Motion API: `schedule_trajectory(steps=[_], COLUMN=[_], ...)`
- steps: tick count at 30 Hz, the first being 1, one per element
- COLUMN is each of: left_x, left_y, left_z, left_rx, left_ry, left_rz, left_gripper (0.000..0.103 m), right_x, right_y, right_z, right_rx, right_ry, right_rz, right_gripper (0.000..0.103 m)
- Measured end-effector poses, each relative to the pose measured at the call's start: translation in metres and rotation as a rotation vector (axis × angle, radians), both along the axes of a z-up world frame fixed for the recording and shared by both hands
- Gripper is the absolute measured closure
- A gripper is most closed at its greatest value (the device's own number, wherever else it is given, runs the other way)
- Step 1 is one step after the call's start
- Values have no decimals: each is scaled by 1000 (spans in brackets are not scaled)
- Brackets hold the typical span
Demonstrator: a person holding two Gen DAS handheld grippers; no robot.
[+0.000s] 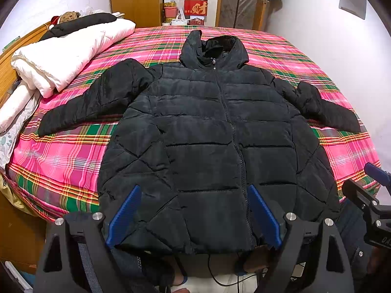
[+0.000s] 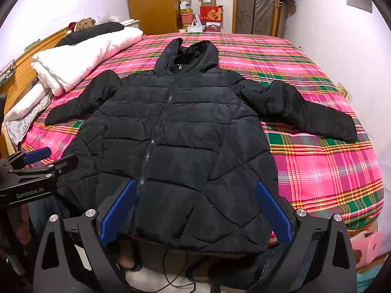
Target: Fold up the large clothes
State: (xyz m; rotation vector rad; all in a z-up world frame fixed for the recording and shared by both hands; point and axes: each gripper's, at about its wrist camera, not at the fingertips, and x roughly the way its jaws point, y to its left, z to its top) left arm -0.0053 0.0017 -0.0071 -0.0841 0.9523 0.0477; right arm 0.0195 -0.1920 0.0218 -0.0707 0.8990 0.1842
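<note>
A black puffer jacket (image 1: 207,131) is spread flat, zipped, on the plaid bed (image 1: 305,58) — hood far, hem near. The left hand-held gripper (image 1: 194,216) and right hand-held gripper (image 2: 195,213) are held wide open above the hem — nothing is gripped.

Bed with pink-green plaid sheet (image 1: 281,56) fills centre frame; white folded quilt (image 1: 70,51) upper left; wooden wardrobe (image 1: 134,0) and stacked boxes (image 1: 193,2) against pale back wall.
</note>
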Motion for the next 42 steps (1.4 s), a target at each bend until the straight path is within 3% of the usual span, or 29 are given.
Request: schedule_trajectory(steps=[28,34,42], left_x=[12,34,70], left_y=[11,42,113], left_z=[-15,-19,-35], left_rx=[5,-14,-45], left_ry=[34,31,26], left_rz=[6,44,165], left_gripper=[13,13,13], right_x=[13,37,81], right_y=[5,14,41], right_z=[-7,-9,-21], right_rx=[30,30,2], right_ry=[20,22,44], right_rz=[12,34,87], right_gripper=[5,5,5])
